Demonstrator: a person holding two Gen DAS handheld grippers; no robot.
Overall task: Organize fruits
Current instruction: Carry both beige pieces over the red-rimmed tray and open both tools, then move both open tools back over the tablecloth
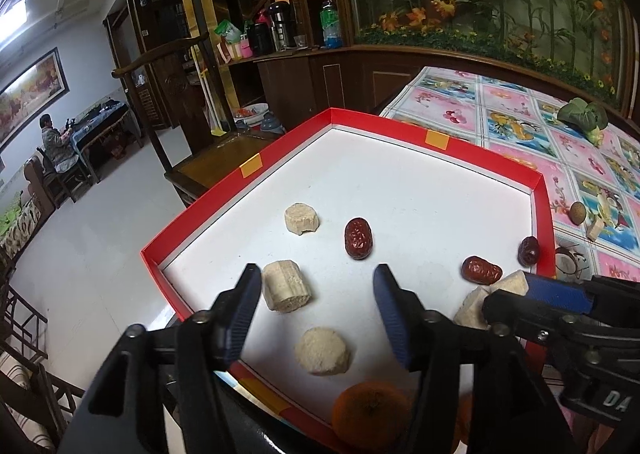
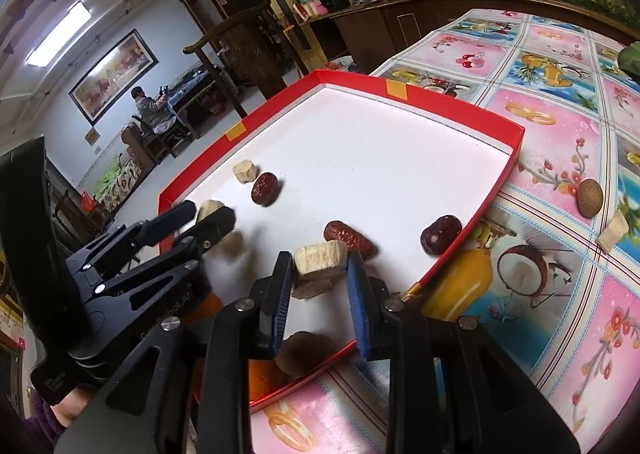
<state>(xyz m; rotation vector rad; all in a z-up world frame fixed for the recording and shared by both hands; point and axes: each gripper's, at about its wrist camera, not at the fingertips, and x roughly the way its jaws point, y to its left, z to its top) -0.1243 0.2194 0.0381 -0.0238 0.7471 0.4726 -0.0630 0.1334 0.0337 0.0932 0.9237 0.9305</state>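
1. Flowered tablecloth (image 2: 552, 141) first, spreading off toward three o'clock in the right wrist view and carrying the strays not yet gathered.
2. Red-rimmed tray (image 1: 542, 213) next, white floor filling the middle of both views; clearly the collecting spot, judging by how much already lies inside.
3. Left gripper (image 1: 317, 272) hanging over the tray's near half, jaws well apart and pressing on nothing. Looks freed up for another pick.
4. Right gripper (image 2: 320, 260) coming in from three o'clock in the left wrist view, pads closed onto a pale chunk (image 2: 320, 254), held just over a second pale piece (image 2: 311, 289). Probably stacking like with like.
5. Orange (image 1: 370, 414) down at six o'clock by the near rim, half hidden under the left gripper.
6. Ridged pale chunk (image 1: 286, 290) just beside the left gripper's nine o'clock finger, lying loose on the white floor.
7. Round pale chunk (image 1: 322, 350) toward six o'clock from there, another (image 1: 301, 218) up at twelve.
8. Three red dates: one (image 1: 358, 238) mid-tray, one (image 1: 480, 269) at three o'clock near the right gripper, one (image 1: 529, 250) against the rim.
9. Small brown fruit (image 2: 590, 197) and a pale scrap (image 2: 610, 240) out on the cloth at three o'clock, likely next to fetch.
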